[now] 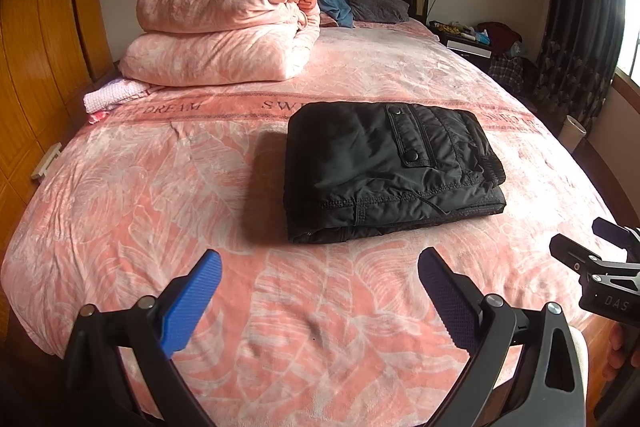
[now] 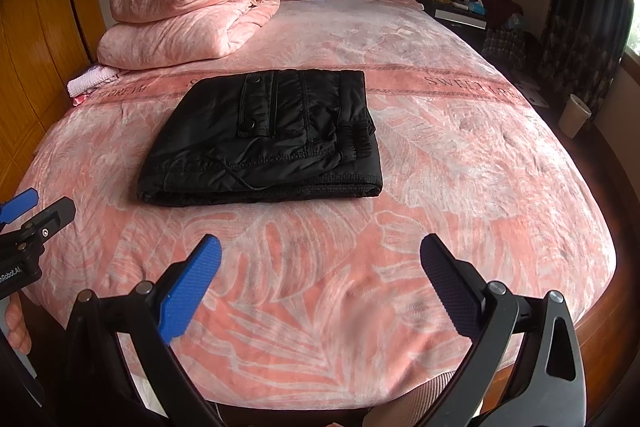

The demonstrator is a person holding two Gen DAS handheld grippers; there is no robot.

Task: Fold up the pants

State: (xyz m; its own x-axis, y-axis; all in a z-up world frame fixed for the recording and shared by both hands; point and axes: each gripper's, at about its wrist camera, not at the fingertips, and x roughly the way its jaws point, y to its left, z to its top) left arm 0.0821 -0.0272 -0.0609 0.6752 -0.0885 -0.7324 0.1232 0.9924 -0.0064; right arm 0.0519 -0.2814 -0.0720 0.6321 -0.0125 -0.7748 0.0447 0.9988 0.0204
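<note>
Left wrist view: folded black pants (image 1: 390,167) lie on the pink bed (image 1: 160,187), ahead of the left claw (image 1: 320,297) and slightly right, well apart. Right claw (image 2: 320,287) sees them ahead-left. Both claws gape wide, holding nothing. Long axis runs across the bed; ribbed cuff (image 2: 356,143) at the right end.
</note>
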